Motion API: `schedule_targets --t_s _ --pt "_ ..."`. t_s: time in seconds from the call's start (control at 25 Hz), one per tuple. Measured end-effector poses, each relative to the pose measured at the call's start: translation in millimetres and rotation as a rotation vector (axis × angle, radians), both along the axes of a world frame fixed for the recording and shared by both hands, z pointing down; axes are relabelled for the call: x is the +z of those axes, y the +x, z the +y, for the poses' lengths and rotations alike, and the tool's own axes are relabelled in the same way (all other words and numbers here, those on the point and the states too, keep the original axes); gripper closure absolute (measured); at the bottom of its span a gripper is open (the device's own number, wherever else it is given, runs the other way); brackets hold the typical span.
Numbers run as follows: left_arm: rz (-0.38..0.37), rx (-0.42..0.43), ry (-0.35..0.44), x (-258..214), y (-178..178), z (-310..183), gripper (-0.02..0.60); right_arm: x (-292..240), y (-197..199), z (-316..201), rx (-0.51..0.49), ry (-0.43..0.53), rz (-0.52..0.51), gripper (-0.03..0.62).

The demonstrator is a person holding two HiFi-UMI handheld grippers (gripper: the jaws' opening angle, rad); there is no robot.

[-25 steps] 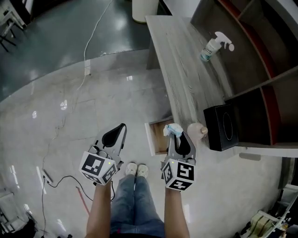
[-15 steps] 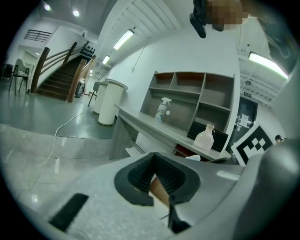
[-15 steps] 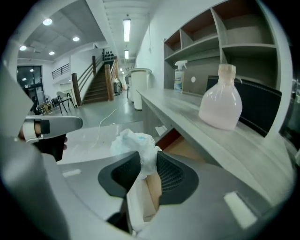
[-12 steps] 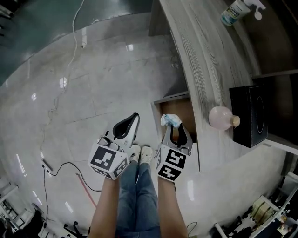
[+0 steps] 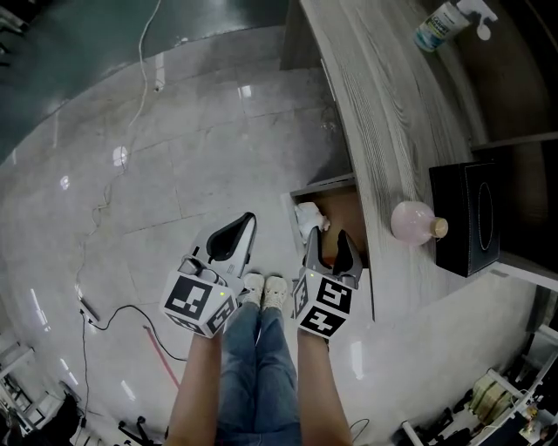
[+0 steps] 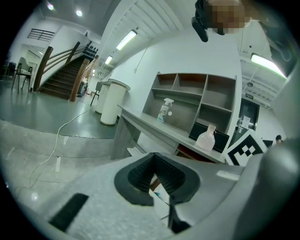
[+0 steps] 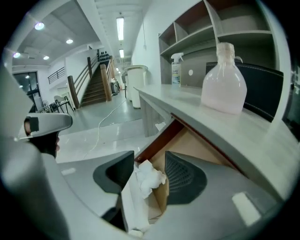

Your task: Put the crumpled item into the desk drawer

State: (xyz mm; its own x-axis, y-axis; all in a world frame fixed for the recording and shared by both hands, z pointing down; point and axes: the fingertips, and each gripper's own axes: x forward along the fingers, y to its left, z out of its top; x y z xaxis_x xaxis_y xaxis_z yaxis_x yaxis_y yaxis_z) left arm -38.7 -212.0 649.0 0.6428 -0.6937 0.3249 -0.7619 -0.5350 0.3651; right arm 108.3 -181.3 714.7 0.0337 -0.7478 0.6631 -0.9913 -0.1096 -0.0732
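Observation:
The crumpled item (image 5: 307,215) is a white wad of tissue lying at the front left corner of the open desk drawer (image 5: 349,213), against its front wall. My right gripper (image 5: 327,237) hovers just above the drawer, and its jaws have just been opening. In the right gripper view the wad (image 7: 149,177) shows between the spread pads, and neither pad presses on it. My left gripper (image 5: 248,219) hangs over the floor left of the drawer, its black fingers together and holding nothing. Through their narrow gap, the left gripper view (image 6: 157,176) shows the drawer.
The grey wooden desk (image 5: 384,113) runs along the right, carrying a pink bottle (image 5: 411,220), a black box (image 5: 466,218) and a spray bottle (image 5: 445,19). A thin cable (image 5: 96,209) trails over the glossy floor. The person's legs and shoes (image 5: 261,292) stand between the grippers.
Both grippers came down toward the drawer. The right jaws spread apart and the wad dropped from their tips into the drawer's front corner.

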Motion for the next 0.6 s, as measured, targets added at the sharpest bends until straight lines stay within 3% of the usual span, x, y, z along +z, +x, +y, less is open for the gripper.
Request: schedule_targets --t_s 0.24,0.48,0.6 --pt "-0.004 -0.002 0.081 -68.1 0.1 -12.6 0.578 -109.1 2.5 -17.6 -0.030 0.205 -0.026 0.459" --pt "0.000 0.028 0.260 -193.6 21.9 -43.4 0.578 -263.6 29.4 -46.3 -0.069 0.481 -0.016 0.574" --pt "0.003 0.040 0.347 -260.5 31.5 -45.9 0.578 -335.0 44.7 -42.0 -0.075 0.587 -0.010 0.585"
